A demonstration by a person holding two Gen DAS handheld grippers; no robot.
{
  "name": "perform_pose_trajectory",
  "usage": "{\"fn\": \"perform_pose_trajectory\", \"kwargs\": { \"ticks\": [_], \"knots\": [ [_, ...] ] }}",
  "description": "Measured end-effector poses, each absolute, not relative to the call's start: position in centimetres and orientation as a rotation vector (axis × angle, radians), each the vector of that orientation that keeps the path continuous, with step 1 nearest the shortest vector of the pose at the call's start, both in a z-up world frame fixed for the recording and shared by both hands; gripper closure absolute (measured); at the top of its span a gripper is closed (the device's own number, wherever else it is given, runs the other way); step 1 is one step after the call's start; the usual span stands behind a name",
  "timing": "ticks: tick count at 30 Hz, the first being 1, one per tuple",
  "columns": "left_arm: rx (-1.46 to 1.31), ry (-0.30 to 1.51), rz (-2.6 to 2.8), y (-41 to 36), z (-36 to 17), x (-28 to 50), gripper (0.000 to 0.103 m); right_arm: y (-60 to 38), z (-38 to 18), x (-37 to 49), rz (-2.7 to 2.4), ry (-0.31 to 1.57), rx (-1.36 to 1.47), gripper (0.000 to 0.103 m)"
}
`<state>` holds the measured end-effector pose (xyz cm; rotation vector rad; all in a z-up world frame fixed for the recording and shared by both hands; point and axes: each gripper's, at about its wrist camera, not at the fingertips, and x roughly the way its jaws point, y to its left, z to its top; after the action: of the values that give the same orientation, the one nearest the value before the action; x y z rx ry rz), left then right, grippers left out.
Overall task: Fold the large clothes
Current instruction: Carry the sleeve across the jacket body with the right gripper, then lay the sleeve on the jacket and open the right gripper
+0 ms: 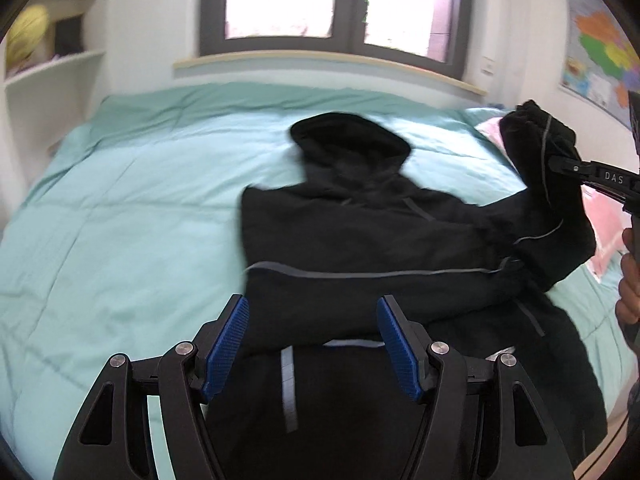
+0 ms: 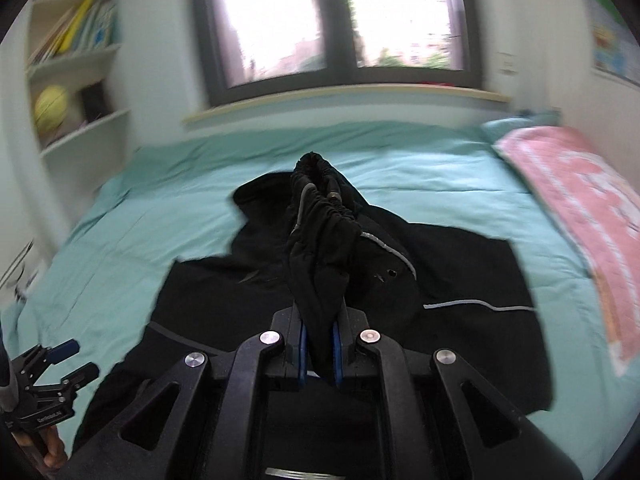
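From the left wrist view, the left gripper [image 1: 312, 344] hangs wide open above the black jacket [image 1: 360, 248] spread across the teal bed [image 1: 120, 208], holding nothing. Seen from the right wrist, the right gripper [image 2: 319, 354] is clamped on the jacket's lifted sleeve cuff [image 2: 320, 240].

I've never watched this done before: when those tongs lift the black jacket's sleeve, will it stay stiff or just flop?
Probably floppy: the sleeve held by the right tongs bends and sags down to the black jacket. It looks light, since a small pinch holds it up. The cuff bunches, so it likely crumples easily.
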<state>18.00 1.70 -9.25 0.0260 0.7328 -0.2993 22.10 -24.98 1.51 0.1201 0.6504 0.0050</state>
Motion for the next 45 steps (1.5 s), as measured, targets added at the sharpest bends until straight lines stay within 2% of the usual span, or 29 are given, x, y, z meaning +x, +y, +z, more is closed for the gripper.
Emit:
{"fn": "perform_pose_trajectory", "kwargs": {
  "ticks": [8,13,16,19,20,24,26,30,35,41,42,44,45],
  "knots": [
    [-0.031,0.773,-0.274,7.1,-12.4,18.3,0.035,-9.8,-6.6,28.4,0.155,0.826,0.007,0.092],
    [-0.058,0.824,-0.305,9.3,-14.4,18.8,0.035,-5.2,-14.1,31.4,0.144,0.972,-0.073,0.091],
    [-0.118,0.843,-0.363,10.4,-14.8,19.2,0.035,-4.4,-16.6,31.9,0.127,1.003,-0.095,0.088],
    [-0.127,0.847,-0.379,10.3,-14.8,19.9,0.035,-5.6,-16.3,31.7,0.158,1.026,-0.077,0.083],
    [-0.134,0.847,-0.390,10.1,-14.6,20.2,0.035,-6.0,-16.0,31.4,0.179,1.034,-0.069,0.077],
    [-0.261,0.869,-0.564,9.0,-13.6,22.0,0.035,-8.3,-12.6,28.6,0.300,1.000,-0.004,0.063],
    [-0.322,0.892,-0.608,8.3,-13.3,23.4,0.034,-10.1,-11.0,26.9,0.315,0.957,0.017,0.053],
    [-0.303,0.947,-0.575,4.7,-13.8,27.1,0.033,-15.2,-8.9,24.4,0.238,0.890,0.022,0.051],
    [-0.319,1.050,-0.508,0.6,-16.7,31.9,0.033,-23.6,-9.4,23.3,0.071,0.896,0.038,0.051],
    [-0.367,1.117,-0.526,-2.8,-19.3,34.1,0.034,-30.5,-9.2,21.7,-0.046,0.892,0.066,0.051],
    [-0.357,1.107,-0.518,-3.2,-19.2,34.2,0.036,-31.2,-9.1,21.7,-0.058,0.892,0.071,0.051],
    [-0.265,1.093,-0.461,-4.0,-18.6,34.3,0.083,-32.4,-9.2,22.0,-0.084,0.895,0.084,0.051],
    [-0.230,1.076,-0.450,-4.3,-18.1,34.2,0.083,-33.0,-9.2,22.3,-0.093,0.898,0.094,0.051]
  ]
}}
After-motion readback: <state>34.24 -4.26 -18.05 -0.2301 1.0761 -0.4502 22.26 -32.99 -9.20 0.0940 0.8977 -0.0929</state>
